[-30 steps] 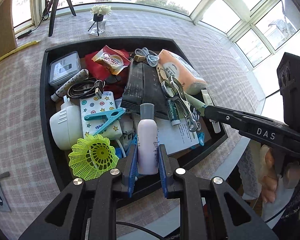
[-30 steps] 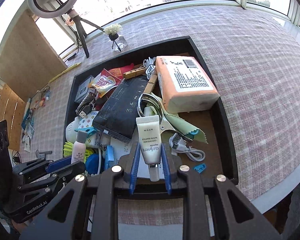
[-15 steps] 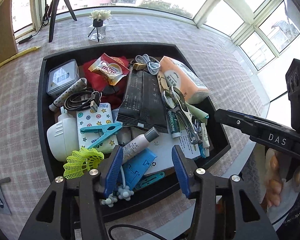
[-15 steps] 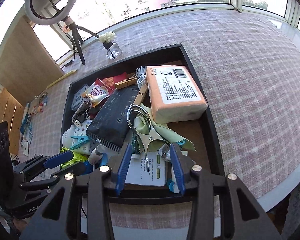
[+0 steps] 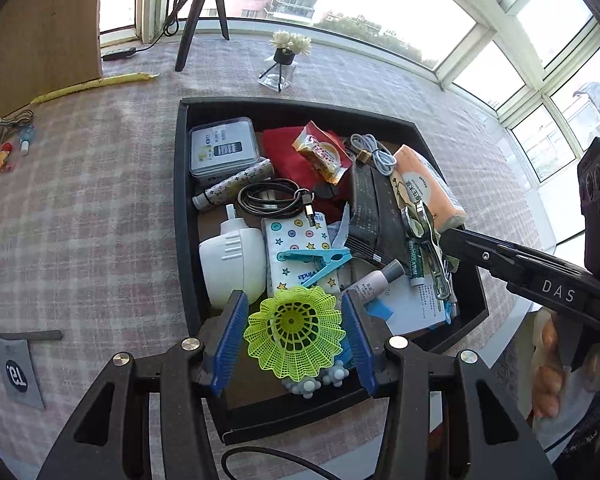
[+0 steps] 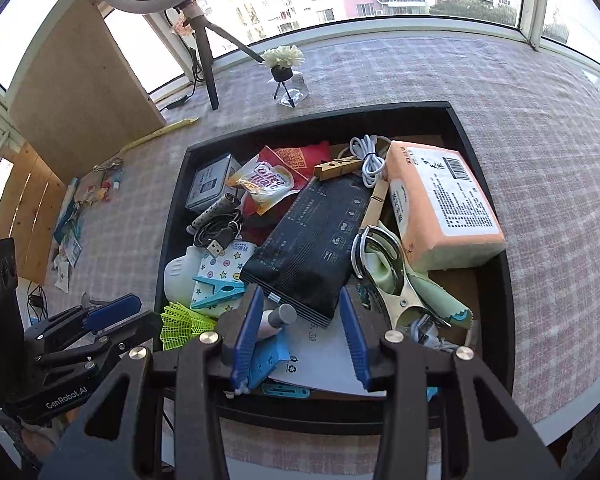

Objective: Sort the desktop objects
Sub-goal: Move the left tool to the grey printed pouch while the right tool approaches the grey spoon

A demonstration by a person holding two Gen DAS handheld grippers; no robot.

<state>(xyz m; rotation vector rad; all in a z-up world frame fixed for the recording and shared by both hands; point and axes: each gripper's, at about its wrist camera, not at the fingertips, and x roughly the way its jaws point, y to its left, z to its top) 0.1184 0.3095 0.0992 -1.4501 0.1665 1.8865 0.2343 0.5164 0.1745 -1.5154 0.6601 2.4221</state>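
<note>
Tray [image 5: 182, 216] of clutter sits on the checked tablecloth, its near edge just under both tongs, and it's packed: orange tissue pack [image 6: 440, 200] at the right edge, black pouch [image 6: 312, 240] in the middle, yellow shuttlecock [image 5: 296, 330] in the near left corner. Left tongs [image 5: 294, 340] are spread wide around that shuttlecock without touching it, so I'd guess that's the next pick; close gently on the mesh skirt, it looks flimsy. Right tongs [image 6: 300, 336] are spread too, empty, over the small bottle [image 6: 274, 320].
</note>
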